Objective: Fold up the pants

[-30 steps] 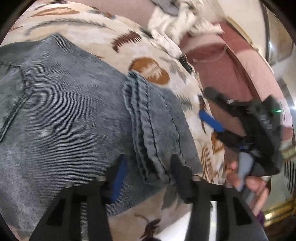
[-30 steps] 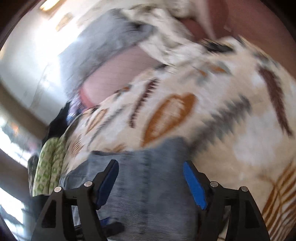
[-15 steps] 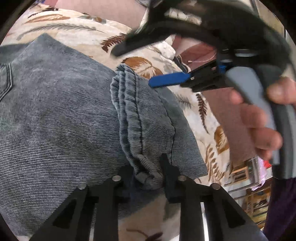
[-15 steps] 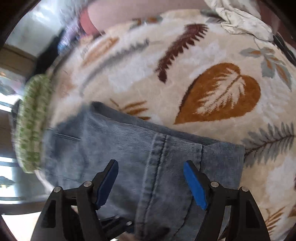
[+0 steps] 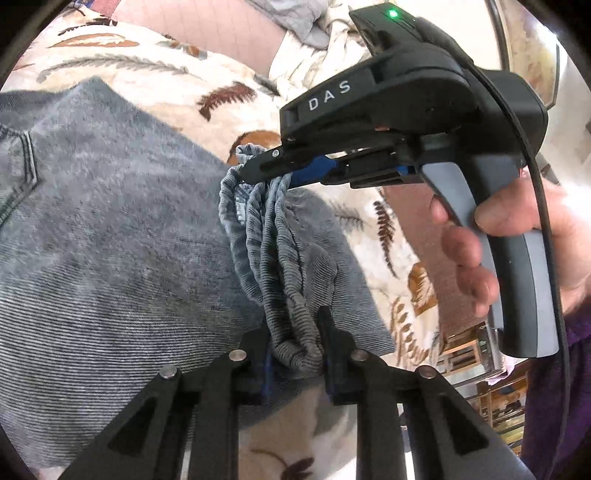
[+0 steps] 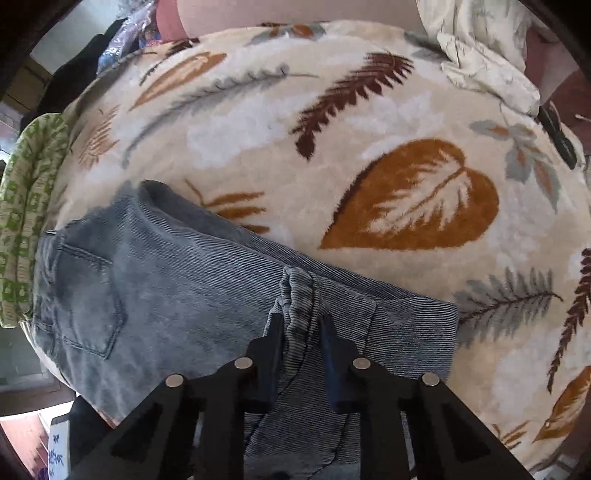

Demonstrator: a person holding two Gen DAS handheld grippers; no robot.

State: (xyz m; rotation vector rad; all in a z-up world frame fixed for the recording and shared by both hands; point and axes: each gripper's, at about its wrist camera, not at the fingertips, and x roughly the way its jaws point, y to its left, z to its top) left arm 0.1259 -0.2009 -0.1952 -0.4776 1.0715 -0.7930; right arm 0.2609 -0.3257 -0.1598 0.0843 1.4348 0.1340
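Observation:
Grey-blue denim pants (image 5: 110, 240) lie on a leaf-print blanket (image 5: 155, 74); a back pocket shows at the left in the right wrist view (image 6: 85, 306). My left gripper (image 5: 295, 332) is shut on the bunched hem of the pants (image 5: 291, 314) at its near end. My right gripper (image 6: 301, 332) is shut on the same bunched hem (image 6: 299, 295) at its far end. In the left wrist view the right gripper (image 5: 266, 170) pinches the hem's far end, held by a hand (image 5: 498, 229).
A green patterned cloth (image 6: 26, 206) lies at the blanket's left edge. Crumpled pale bedding (image 6: 480, 62) sits at the far right. Pink fabric (image 5: 221, 33) lies beyond the blanket. Furniture shows past the bed edge (image 5: 480, 362).
The right gripper moved in over the hem and shut on its far end; it was open before. The left gripper went from open to shut on the near end. The hem is bunched and lifted.

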